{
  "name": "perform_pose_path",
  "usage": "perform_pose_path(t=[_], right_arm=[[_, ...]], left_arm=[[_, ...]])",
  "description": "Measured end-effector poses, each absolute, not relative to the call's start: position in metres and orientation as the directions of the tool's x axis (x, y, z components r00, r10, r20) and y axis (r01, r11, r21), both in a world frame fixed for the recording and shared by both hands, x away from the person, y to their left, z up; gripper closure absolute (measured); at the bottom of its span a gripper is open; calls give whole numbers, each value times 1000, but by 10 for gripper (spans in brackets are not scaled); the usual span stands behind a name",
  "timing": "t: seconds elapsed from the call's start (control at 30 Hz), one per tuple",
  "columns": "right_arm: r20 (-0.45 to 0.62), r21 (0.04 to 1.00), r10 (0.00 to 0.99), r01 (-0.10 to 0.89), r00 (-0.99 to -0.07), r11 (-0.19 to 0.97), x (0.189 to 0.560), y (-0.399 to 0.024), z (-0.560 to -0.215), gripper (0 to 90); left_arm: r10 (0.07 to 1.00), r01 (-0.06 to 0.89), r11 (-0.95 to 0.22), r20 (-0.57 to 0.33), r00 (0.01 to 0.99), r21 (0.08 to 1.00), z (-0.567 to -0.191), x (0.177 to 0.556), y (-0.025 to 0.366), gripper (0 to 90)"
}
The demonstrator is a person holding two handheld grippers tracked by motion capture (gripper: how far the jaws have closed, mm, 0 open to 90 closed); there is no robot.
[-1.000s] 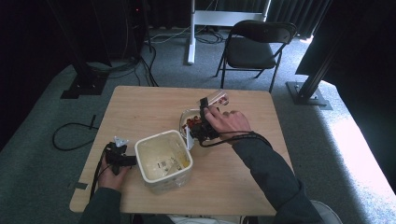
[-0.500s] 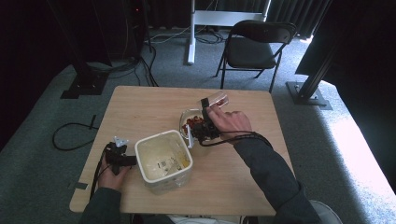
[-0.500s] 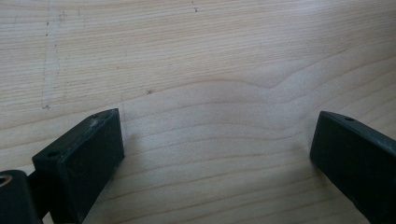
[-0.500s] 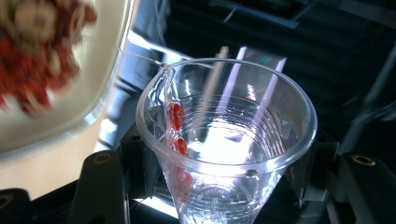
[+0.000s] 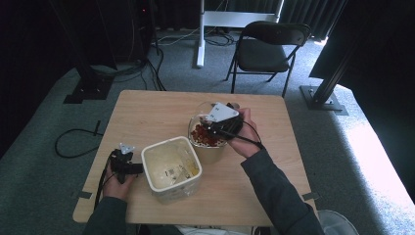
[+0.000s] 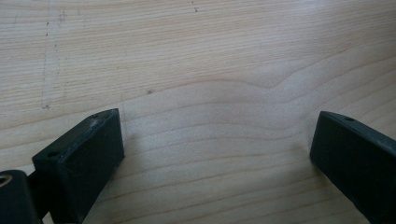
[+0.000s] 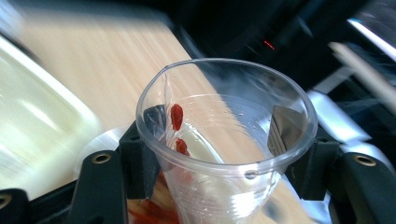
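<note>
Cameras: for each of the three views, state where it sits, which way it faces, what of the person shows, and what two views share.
High view: above the person's side, looking down on the table; forearms, both hands.
Left gripper view: on the left gripper, facing bare wood; open fingers.
Right gripper view: on the right gripper; fingers clasp the clear cup.
Shared: cup, white tub.

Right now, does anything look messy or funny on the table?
Not much. Two red bits cling to the inside wall of the clear cup in the right tongs, above the bowl of red pieces. I see nothing spilled on the table.
</note>
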State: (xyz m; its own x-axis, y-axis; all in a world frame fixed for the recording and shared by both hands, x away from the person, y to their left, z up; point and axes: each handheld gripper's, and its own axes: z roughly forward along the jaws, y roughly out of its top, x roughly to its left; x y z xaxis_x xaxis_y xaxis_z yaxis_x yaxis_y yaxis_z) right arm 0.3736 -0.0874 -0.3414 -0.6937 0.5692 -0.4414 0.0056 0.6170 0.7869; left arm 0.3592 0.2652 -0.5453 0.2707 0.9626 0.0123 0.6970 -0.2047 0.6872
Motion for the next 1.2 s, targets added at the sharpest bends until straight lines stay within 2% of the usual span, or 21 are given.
perform_pose_path(t=[0.13, 0.33, 0.5, 0.57, 0.67, 0.73, 0.93, 1.03, 1.2], right_arm=[[-236, 904, 514, 8, -825, 428, 352, -76, -325, 361], [-5, 960, 326, 87, -945, 267, 329, -43, -328, 352], [96, 947, 241, 163, -966, 277, 330, -19, -355, 333], [119, 939, 202, 176, -972, 295, 331, -12, -364, 265], [142, 930, 179, 193, -974, 312, 332, -6, -373, 108], [184, 926, 170, 229, -968, 300, 333, -7, -375, 108], [153, 950, 199, 200, -968, 240, 330, -31, -364, 125], [76, 964, 263, 139, -962, 228, 324, -59, -357, 142], [-43, 960, 489, 98, -871, 260, 315, -121, -365, 162]], left_arm=[[963, 696, -201, 10, 268, 689, -546, 359, 265, 33], [963, 697, -203, 11, 269, 687, -545, 359, 265, 33], [963, 697, -202, 11, 269, 688, -546, 359, 265, 33], [963, 697, -203, 11, 269, 687, -545, 359, 265, 33], [963, 697, -202, 10, 269, 687, -545, 359, 265, 33], [963, 698, -203, 11, 270, 687, -545, 359, 265, 34], [963, 698, -204, 11, 270, 687, -545, 359, 265, 33], [963, 697, -203, 12, 269, 687, -545, 359, 265, 33], [963, 697, -202, 11, 269, 688, -546, 359, 265, 33]])
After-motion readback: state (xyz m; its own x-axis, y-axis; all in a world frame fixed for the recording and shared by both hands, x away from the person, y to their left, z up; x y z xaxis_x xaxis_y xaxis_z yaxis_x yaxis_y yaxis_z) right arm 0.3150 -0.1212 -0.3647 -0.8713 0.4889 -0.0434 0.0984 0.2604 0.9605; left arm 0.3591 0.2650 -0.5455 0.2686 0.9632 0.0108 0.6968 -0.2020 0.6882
